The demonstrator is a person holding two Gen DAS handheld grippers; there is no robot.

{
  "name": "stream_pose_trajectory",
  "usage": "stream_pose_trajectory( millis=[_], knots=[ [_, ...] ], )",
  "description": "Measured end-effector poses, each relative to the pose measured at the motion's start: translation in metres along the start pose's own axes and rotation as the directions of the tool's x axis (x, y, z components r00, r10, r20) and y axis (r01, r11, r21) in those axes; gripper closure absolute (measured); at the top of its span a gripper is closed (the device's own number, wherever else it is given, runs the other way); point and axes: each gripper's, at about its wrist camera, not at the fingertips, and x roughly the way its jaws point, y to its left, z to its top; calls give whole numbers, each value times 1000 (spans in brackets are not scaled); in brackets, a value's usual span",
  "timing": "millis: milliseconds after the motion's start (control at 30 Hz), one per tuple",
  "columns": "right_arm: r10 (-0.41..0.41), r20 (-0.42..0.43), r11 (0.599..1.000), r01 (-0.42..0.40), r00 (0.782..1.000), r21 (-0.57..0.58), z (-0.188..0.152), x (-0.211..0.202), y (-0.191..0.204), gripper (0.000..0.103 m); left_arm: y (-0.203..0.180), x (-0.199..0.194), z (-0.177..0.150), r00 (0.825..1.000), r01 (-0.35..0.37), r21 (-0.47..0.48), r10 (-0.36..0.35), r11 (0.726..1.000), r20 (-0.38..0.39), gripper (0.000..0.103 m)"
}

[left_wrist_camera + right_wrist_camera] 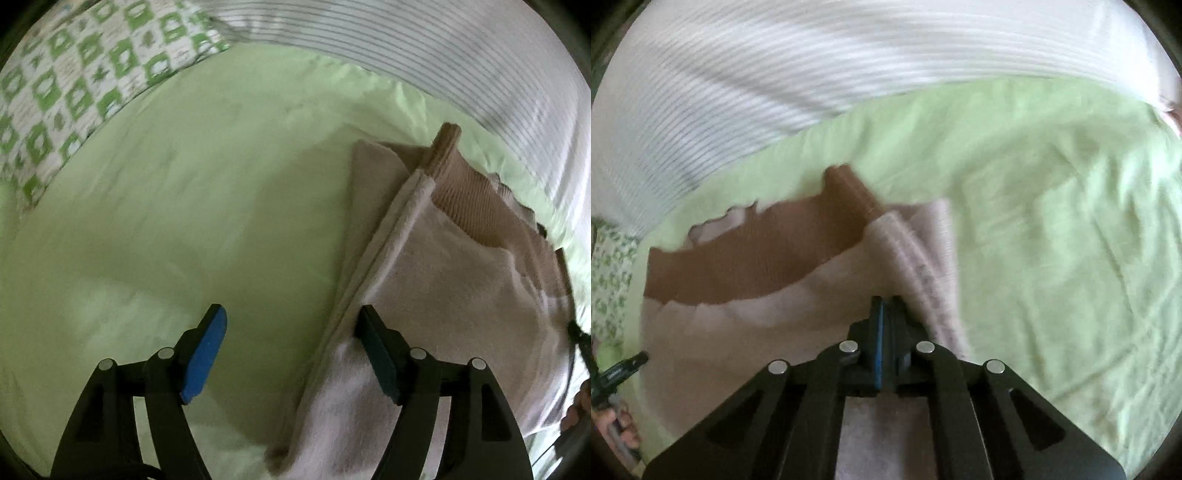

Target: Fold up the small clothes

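Note:
A small pale pink garment [454, 295] with a brown ribbed waistband [469, 192] lies on the light green sheet [184, 221], at the right of the left wrist view. My left gripper [291, 325] is open, its right finger resting over the garment's left folded edge and its left finger over bare sheet. In the right wrist view the garment [738, 332] fills the lower left, with the waistband [757, 258] across it. My right gripper [886, 306] is shut on a raised fold of the pink fabric [916, 258].
A green-and-white patterned pillow [74, 85] lies at the far left. A white striped blanket [443, 48] runs along the back; it also shows in the right wrist view [849, 55]. Green sheet [1071, 221] stretches to the right of the garment.

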Motion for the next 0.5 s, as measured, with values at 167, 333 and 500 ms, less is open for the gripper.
stream_pose_trajectory(
  millis=[167,333,500],
  knots=[
    [91,1,995,-91,996,40,-10,-23,8,91,20,-16,-27,996,68,-94,-72,993,-47,29],
    [172,5,985,-172,985,23,-37,-42,37,79,35,-24,-74,974,161,-212,-190,964,-123,28],
    [210,-14,978,-209,978,21,-63,-47,62,78,22,-29,-120,937,247,-300,-306,921,-167,28]
  ],
)
